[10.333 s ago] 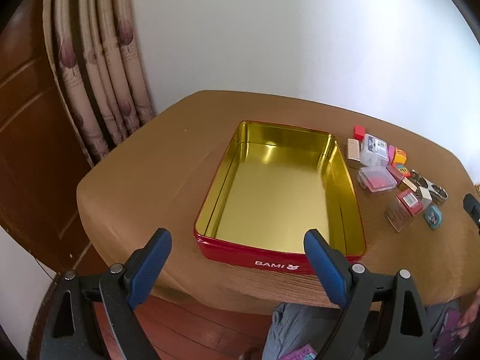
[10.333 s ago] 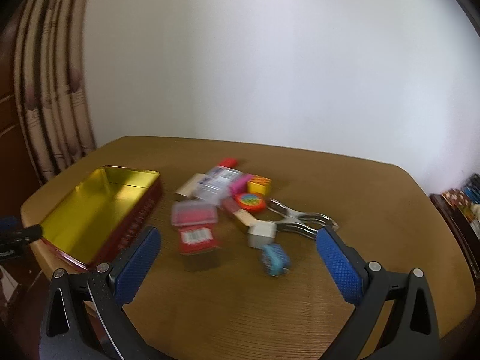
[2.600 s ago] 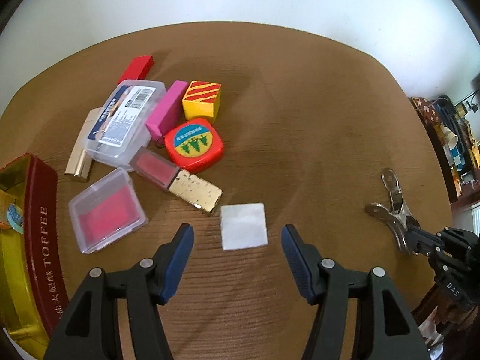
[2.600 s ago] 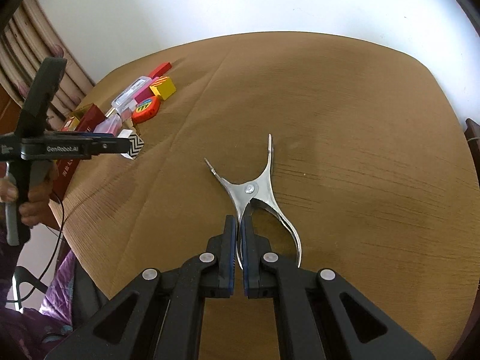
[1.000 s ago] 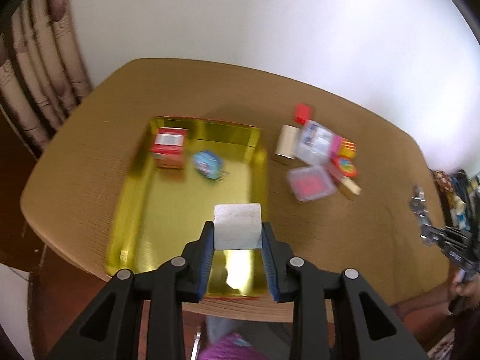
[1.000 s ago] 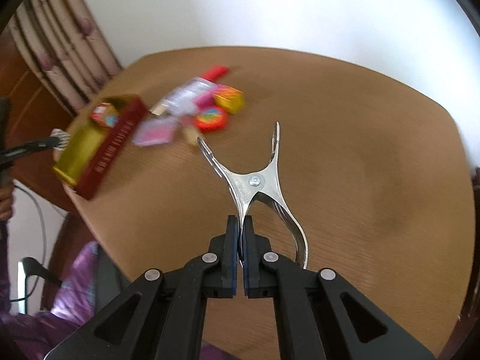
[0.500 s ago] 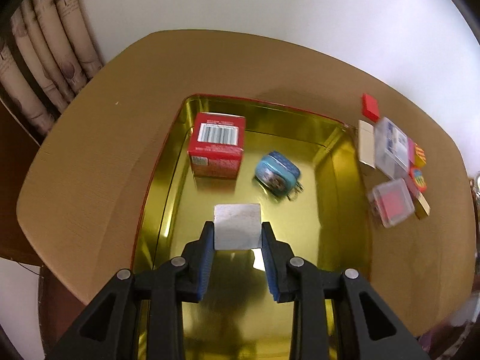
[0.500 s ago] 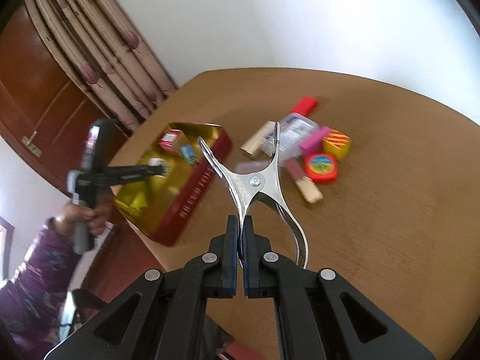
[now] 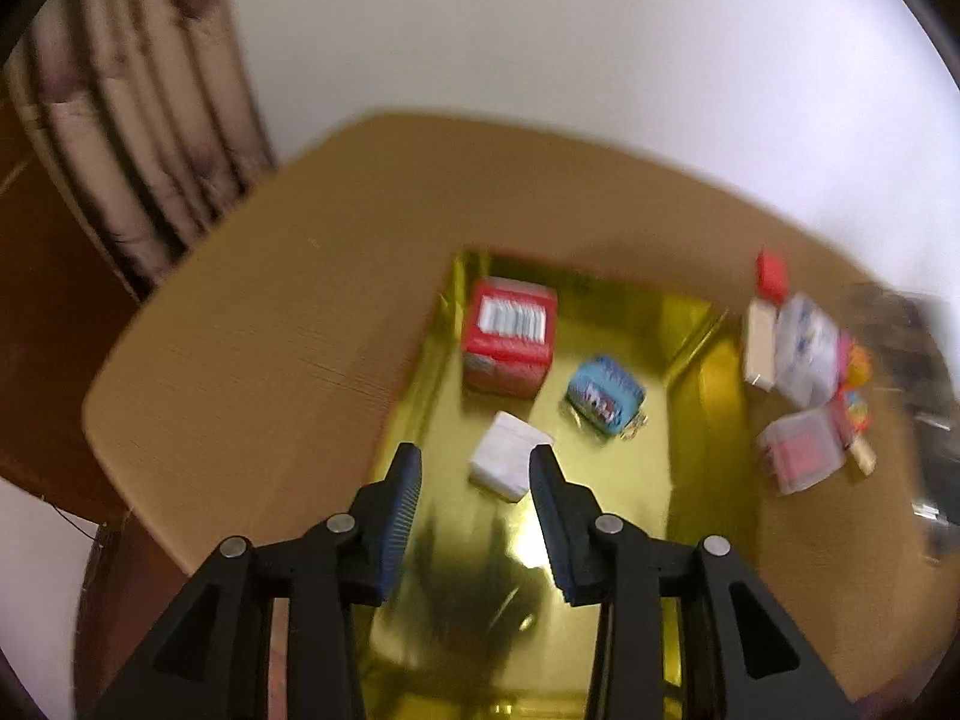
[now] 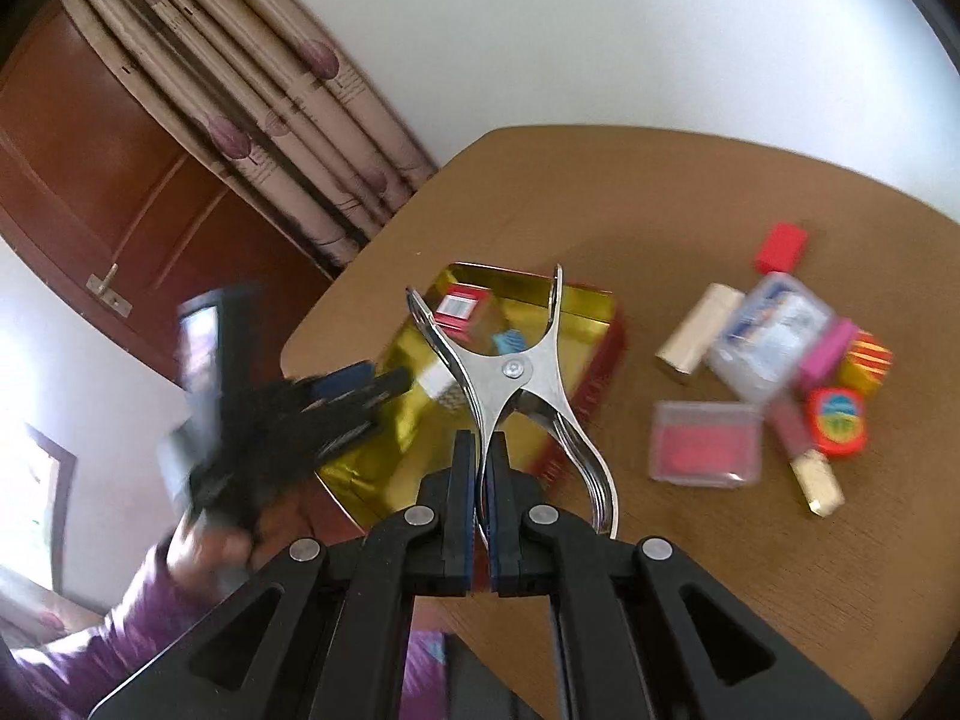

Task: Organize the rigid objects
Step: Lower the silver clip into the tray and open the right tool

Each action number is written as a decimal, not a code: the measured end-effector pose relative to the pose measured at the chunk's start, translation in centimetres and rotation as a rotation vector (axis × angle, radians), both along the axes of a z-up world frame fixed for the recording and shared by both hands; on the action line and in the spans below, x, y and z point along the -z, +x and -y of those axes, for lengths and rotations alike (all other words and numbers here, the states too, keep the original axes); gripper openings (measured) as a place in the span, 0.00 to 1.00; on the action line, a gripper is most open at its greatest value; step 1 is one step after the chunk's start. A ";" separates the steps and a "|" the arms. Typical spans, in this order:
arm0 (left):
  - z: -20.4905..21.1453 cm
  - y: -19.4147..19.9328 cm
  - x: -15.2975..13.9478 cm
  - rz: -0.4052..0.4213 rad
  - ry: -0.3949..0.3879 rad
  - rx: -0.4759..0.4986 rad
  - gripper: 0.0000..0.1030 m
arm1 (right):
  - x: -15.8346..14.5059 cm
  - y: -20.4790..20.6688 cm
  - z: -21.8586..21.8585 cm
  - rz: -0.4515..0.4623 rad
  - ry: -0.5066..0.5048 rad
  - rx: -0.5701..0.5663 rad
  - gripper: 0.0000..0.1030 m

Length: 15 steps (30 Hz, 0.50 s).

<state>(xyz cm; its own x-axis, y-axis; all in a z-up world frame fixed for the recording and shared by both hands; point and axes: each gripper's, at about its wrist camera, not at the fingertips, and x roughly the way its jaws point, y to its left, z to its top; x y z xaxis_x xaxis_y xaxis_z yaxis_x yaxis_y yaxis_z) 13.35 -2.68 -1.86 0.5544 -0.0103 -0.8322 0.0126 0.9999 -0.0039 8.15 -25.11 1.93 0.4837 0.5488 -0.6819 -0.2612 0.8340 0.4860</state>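
Left wrist view: the left claw has just been opening, and the white block, clamped between its pads half a second ago, now lies tilted on the gold floor of the tin, free of both pads. That piece looks delivered; the red box with a barcode label and the blue pouch sit farther in. The remaining items wait on the surface to the right. Blur leaves no writing legible.

Right wrist view: the right claw is clamped on one handle of the metal pliers, held above the tin's near edge, having swung over from the bare surface. They seem next to go in. Lettering on the tin's red side is smeared and unreadable.
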 end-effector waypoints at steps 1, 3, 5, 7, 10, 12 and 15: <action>-0.5 -0.9 -0.7 0.026 -0.014 -0.010 0.44 | 0.5 1.1 -0.9 -0.021 0.013 -0.001 0.04; -1.6 -2.7 -1.6 0.045 -0.052 -0.034 0.49 | 1.6 3.0 -2.1 -0.056 0.027 0.007 0.04; -2.9 -4.3 -1.8 0.070 -0.118 -0.056 0.49 | 2.8 4.4 -2.9 -0.090 0.046 0.022 0.04; -4.3 -6.1 -1.4 0.099 -0.179 -0.088 0.49 | 3.9 5.6 -3.8 -0.126 0.077 0.034 0.04; -5.8 -6.9 -1.1 0.124 -0.236 -0.136 0.49 | 5.2 7.0 -4.7 -0.173 0.108 0.066 0.04; -6.2 -6.7 -1.0 0.134 -0.254 -0.148 0.49 | 5.8 7.4 -4.9 -0.197 0.133 0.092 0.05; -6.0 -6.5 -0.4 0.137 -0.216 -0.151 0.49 | 6.6 8.1 -5.2 -0.216 0.145 0.127 0.05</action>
<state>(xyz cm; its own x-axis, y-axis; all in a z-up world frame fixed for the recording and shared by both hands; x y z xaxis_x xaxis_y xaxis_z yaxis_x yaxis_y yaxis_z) 6.81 3.31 -1.48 0.6702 -0.0884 -0.7369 -0.1206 0.9667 -0.2256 16.27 -19.93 -4.68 0.4070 0.5922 -0.6954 -0.0363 0.7712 0.6355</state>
